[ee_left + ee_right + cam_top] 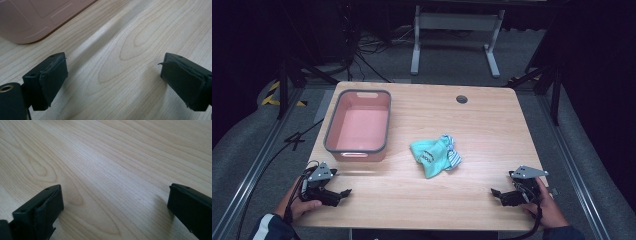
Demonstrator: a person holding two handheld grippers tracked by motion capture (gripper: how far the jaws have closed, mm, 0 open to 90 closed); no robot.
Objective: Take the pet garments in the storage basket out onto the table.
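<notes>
Cloth bundle [434, 155] — one teal piece with a striped blue-and-white piece tucked against its right side, lying crumpled near the middle of your surface [482, 125]. Long axis runs roughly from the near-left end, where the teal fabric tapers toward you, to the far-right end, where the striped folds bunch up.

Pink bin [358, 125] with grey rim — stands on the far-left part of the surface, well apart from the cloth; nothing lies inside it that the high view shows. Its pink wall [30, 20] sits just ahead of your left gripper.

Left gripper [343, 192] — resting at the near-left corner in your hand, jaws spread wide over bare wood, holding nothing.

Right gripper [495, 192] — at the near-right edge, jaws likewise wide apart, nothing between them.

Round grommet hole [462, 99] — far edge, right of centre.
</notes>
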